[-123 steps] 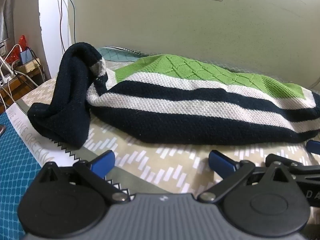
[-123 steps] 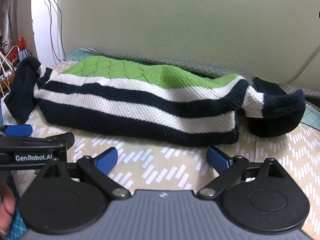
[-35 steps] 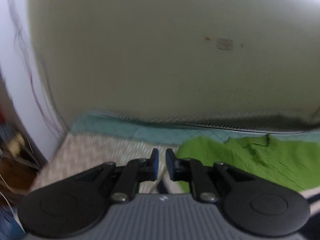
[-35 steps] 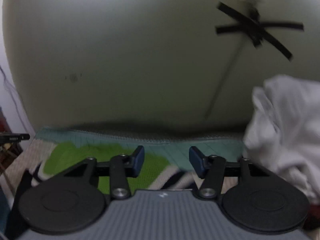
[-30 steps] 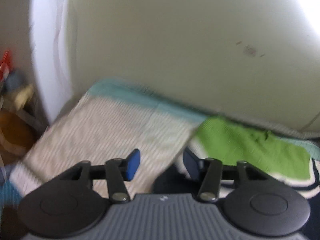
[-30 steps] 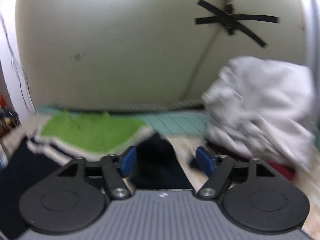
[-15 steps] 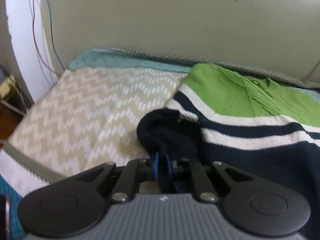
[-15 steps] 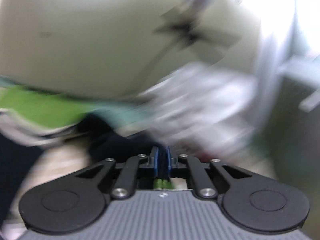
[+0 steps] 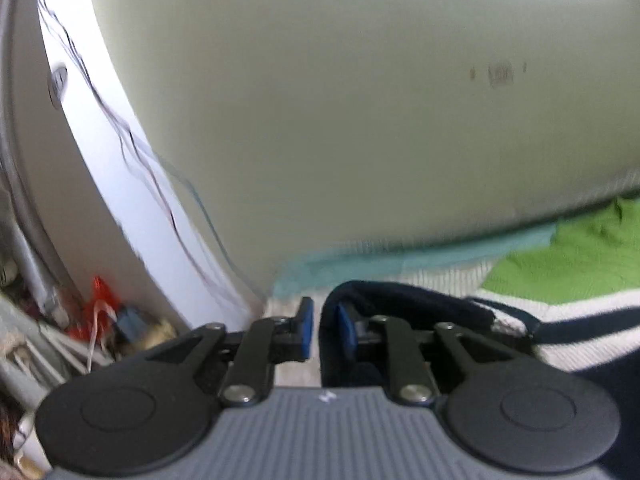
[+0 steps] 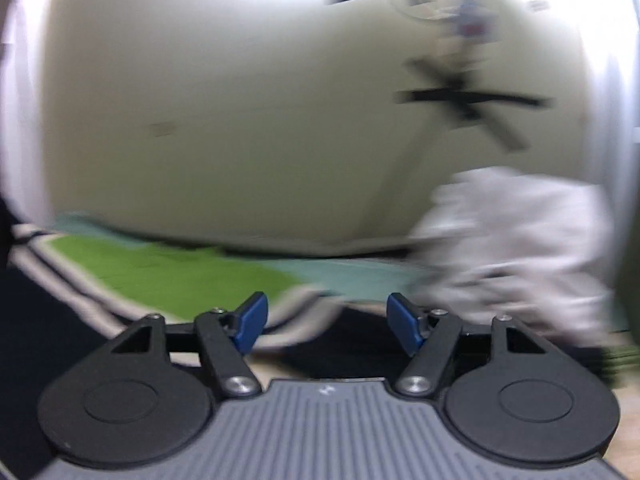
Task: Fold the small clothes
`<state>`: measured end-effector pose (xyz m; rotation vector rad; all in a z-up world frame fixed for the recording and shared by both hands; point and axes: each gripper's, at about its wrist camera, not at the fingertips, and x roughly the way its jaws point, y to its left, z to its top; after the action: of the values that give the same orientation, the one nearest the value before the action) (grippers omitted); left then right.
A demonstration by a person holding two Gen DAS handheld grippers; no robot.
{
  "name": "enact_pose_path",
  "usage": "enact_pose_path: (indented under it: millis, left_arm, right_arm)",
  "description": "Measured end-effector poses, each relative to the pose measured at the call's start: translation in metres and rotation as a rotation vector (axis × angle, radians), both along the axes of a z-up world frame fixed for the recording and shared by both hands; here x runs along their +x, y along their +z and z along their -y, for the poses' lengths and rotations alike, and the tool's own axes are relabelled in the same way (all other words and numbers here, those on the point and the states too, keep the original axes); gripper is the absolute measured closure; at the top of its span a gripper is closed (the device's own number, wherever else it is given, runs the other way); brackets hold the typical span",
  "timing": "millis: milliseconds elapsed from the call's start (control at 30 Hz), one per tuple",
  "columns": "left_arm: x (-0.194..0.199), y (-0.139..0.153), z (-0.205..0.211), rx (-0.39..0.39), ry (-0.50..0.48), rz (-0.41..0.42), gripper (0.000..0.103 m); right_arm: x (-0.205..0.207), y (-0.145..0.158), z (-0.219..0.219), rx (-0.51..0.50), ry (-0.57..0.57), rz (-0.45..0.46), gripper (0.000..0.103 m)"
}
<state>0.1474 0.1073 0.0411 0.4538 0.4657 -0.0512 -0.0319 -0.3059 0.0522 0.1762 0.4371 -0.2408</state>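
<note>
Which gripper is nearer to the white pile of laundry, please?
Right. The white laundry pile lies just beyond the right gripper, off to its right. The left gripper is at the sweater's dark sleeve; no pile shows in its view.

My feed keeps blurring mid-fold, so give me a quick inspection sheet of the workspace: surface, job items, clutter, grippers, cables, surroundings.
Surface: beige patterned cloth over a teal mat.
Job's things: striped sweater, green panel up; its navy sleeve drapes over one finger of the left gripper.
Clutter: crumpled white garment at right; red and blue oddments at left.
Grippers: left gripper opening, narrow gap; right gripper opening, nothing between its fingers.
Cables: thin wires down the white panel; black taped cross.
Surroundings: pale wall.
</note>
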Motion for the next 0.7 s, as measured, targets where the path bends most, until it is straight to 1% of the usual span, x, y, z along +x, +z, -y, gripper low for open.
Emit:
enact_pose_path:
  millis: [33, 67, 100, 133, 167, 233, 267, 300, 333, 367, 400, 433, 467, 500, 533, 567, 600, 667, 700]
  left_arm:
    - [0.002, -0.002, -0.007, -0.050, 0.016, -0.048, 0.080]
    - [0.004, -0.002, -0.018, -0.127, 0.042, -0.101, 0.080]
    - [0.006, -0.004, -0.034, -0.227, 0.073, -0.154, 0.080]
    - [0.006, -0.005, -0.048, -0.303, 0.097, -0.189, 0.080]
    - [0.003, -0.008, -0.063, -0.390, 0.133, -0.225, 0.078]
    - [-0.004, -0.013, -0.086, -0.500, 0.169, -0.268, 0.071]
    - [-0.005, -0.018, -0.096, -0.537, 0.180, -0.285, 0.063]
    - [-0.008, -0.022, -0.100, -0.551, 0.191, -0.289, 0.054]
    - [-0.014, -0.023, -0.103, -0.543, 0.204, -0.284, 0.049]
    - [-0.011, -0.029, -0.103, -0.513, 0.218, -0.283, 0.045]
    - [-0.008, -0.035, -0.100, -0.477, 0.228, -0.294, 0.045]
    - [-0.004, -0.044, -0.099, -0.463, 0.232, -0.317, 0.045]
    - [0.002, -0.049, -0.100, -0.467, 0.220, -0.339, 0.046]
    - [0.005, -0.054, -0.097, -0.469, 0.204, -0.351, 0.054]
    - [0.010, -0.059, -0.091, -0.445, 0.176, -0.348, 0.067]
    - [0.012, -0.062, -0.085, -0.394, 0.162, -0.330, 0.094]
    - [0.019, -0.066, -0.079, -0.317, 0.169, -0.309, 0.095]
    - [0.030, -0.062, -0.078, -0.197, 0.222, -0.231, 0.095]
    - [0.036, -0.053, -0.080, -0.099, 0.274, -0.138, 0.095]
  right_arm:
    - [0.011, -0.004, -0.011, 0.035, 0.044, -0.003, 0.040]
    - [0.021, -0.009, -0.021, 0.072, 0.084, -0.010, 0.040]
    - [0.031, -0.014, -0.031, 0.108, 0.125, -0.018, 0.040]
    - [0.039, -0.018, -0.040, 0.127, 0.160, -0.023, 0.040]
    - [0.046, -0.023, -0.048, 0.129, 0.187, -0.027, 0.040]
    - [0.054, -0.032, -0.059, 0.119, 0.215, -0.041, 0.040]
    - [0.058, -0.037, -0.062, 0.125, 0.224, -0.052, 0.040]
    - [0.061, -0.042, -0.063, 0.142, 0.231, -0.069, 0.040]
    - [0.064, -0.045, -0.060, 0.175, 0.239, -0.091, 0.040]
    - [0.063, -0.046, -0.055, 0.213, 0.230, -0.085, 0.040]
    - [0.060, -0.048, -0.052, 0.254, 0.220, -0.074, 0.039]
    - [0.057, -0.049, -0.046, 0.298, 0.209, -0.069, 0.039]
    - [0.056, -0.052, -0.041, 0.344, 0.191, -0.068, 0.039]
    - [0.055, -0.056, -0.036, 0.393, 0.173, -0.065, 0.039]
    - [0.050, -0.056, -0.036, 0.427, 0.166, -0.053, 0.039]
    - [0.048, -0.057, -0.034, 0.445, 0.163, -0.045, 0.039]
    - [0.047, -0.057, -0.035, 0.446, 0.161, -0.043, 0.039]
    - [0.047, -0.055, -0.038, 0.429, 0.166, -0.042, 0.039]
    - [0.046, -0.054, -0.039, 0.426, 0.168, -0.040, 0.039]
